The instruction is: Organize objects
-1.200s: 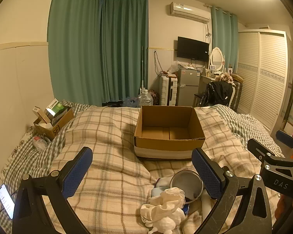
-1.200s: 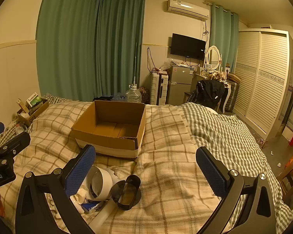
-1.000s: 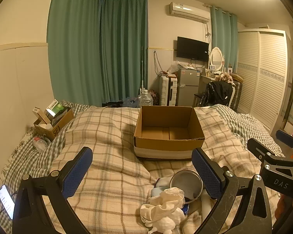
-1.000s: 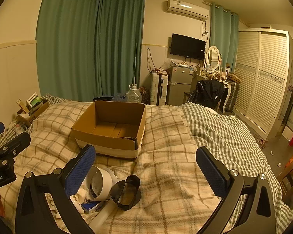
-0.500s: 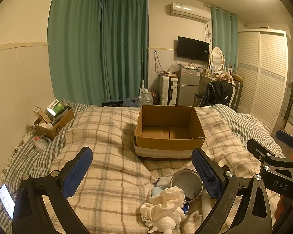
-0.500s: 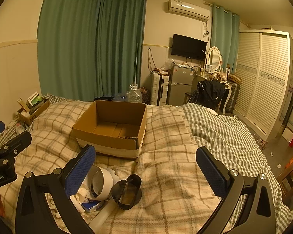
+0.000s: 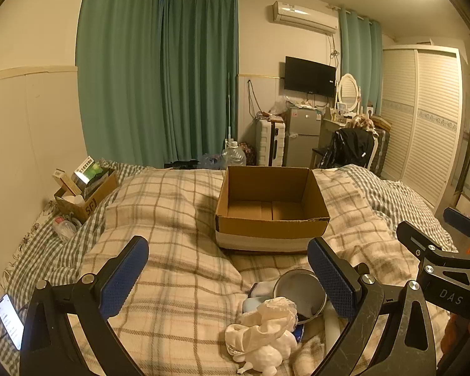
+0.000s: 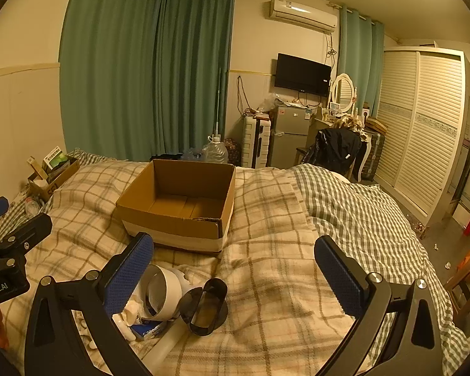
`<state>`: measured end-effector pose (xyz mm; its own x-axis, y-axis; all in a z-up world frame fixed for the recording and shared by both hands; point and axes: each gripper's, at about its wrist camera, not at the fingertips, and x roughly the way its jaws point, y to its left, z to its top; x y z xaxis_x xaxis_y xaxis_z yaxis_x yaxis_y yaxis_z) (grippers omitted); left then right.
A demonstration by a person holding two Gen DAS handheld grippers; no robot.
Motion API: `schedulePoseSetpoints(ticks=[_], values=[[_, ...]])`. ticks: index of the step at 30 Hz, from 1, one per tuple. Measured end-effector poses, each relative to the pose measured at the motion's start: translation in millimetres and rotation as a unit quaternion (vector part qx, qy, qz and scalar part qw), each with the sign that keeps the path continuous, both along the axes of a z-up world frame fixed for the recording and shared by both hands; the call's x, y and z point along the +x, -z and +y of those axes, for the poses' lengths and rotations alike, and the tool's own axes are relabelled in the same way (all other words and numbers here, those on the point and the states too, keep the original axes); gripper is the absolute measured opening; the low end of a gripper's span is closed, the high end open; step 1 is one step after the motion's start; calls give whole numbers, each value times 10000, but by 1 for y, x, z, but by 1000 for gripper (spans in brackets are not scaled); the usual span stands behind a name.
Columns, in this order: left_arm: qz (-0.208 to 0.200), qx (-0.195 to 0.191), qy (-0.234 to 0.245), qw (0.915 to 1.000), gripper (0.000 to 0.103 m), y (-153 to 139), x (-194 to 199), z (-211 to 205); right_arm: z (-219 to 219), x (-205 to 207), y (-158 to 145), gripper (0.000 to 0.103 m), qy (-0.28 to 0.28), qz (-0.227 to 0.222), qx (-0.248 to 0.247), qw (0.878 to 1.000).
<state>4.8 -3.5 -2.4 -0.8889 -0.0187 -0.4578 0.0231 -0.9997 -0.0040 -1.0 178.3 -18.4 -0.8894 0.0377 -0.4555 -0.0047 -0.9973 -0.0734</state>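
An open, empty cardboard box (image 7: 271, 210) sits on the plaid bed; it also shows in the right wrist view (image 8: 178, 206). In front of it lies a small heap: a crumpled white cloth (image 7: 266, 316), a white figurine (image 7: 266, 355), a round white cup-like item (image 8: 161, 294), a dark oval holder (image 8: 205, 304) and a white tube (image 8: 163, 347). My left gripper (image 7: 227, 275) is open and empty above the heap's left side. My right gripper (image 8: 235, 269) is open and empty, with the heap by its left finger.
A small cardboard box of packets (image 7: 84, 188) stands at the bed's left edge by the wall. A lit phone (image 7: 9, 319) lies at the lower left. Beyond the bed's foot stand a fridge (image 7: 300, 138), a chair with a dark jacket (image 7: 349, 150) and a wardrobe (image 7: 423, 119).
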Motion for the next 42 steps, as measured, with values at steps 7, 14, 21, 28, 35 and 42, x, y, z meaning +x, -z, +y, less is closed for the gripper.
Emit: schedulePoseSetpoints(ticks=[7, 14, 21, 28, 35, 42], values=[[-8, -1, 5, 10000, 103, 0, 0, 0, 0, 0, 0, 103, -7, -2, 2, 10000], [-51, 51, -17, 10000, 103, 3, -1, 1, -1, 0, 0, 103, -33, -1, 6, 10000], [-47, -19, 30, 10000, 103, 0, 0, 4, -3, 2, -3, 103, -48, 26, 45, 10000], [-162, 12, 133, 9998, 103, 3, -2, 5, -5, 4, -6, 103, -58, -18, 112, 9999], [-894, -59, 217, 9957, 103, 44, -16, 10, 0, -5, 20, 103, 64, -412, 271, 9988], [-1919, 69, 478, 9802, 90, 109, -37, 18, 11, -22, 56, 103, 99, -920, 220, 9955]])
